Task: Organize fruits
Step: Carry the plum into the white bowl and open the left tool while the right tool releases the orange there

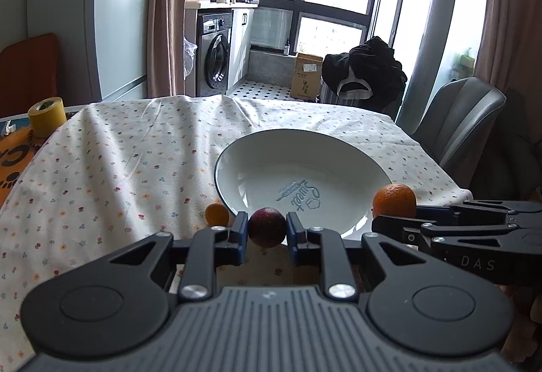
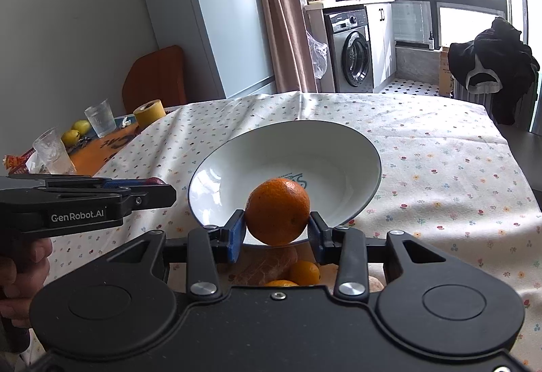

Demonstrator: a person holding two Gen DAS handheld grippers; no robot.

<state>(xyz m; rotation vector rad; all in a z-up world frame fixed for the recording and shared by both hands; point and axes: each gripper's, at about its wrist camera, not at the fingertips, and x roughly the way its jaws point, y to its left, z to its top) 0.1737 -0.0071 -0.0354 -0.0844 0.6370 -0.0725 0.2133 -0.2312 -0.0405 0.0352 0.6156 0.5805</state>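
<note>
A white bowl (image 1: 271, 152) with dark printed lettering inside stands on the flowered tablecloth, holding nothing. My left gripper (image 1: 267, 227) is shut on a dark red round fruit (image 1: 267, 227), held at the bowl's near rim. A small orange fruit (image 1: 216, 214) lies on the cloth just left of it. My right gripper (image 2: 276, 224) is shut on a large orange (image 2: 277, 211), held above the near rim of the bowl (image 2: 288, 148). That orange (image 1: 394, 199) and the right gripper's fingers (image 1: 399, 226) show at the right of the left wrist view. More small orange fruits (image 2: 303, 272) lie below the right gripper.
A yellow tape roll (image 1: 46, 116) stands at the table's left edge on an orange mat. Two glasses (image 2: 100, 118) and yellow fruits (image 2: 76, 131) sit beyond it. A grey chair (image 1: 460, 121) stands at the table's right. A hand (image 2: 20, 270) holds the left gripper.
</note>
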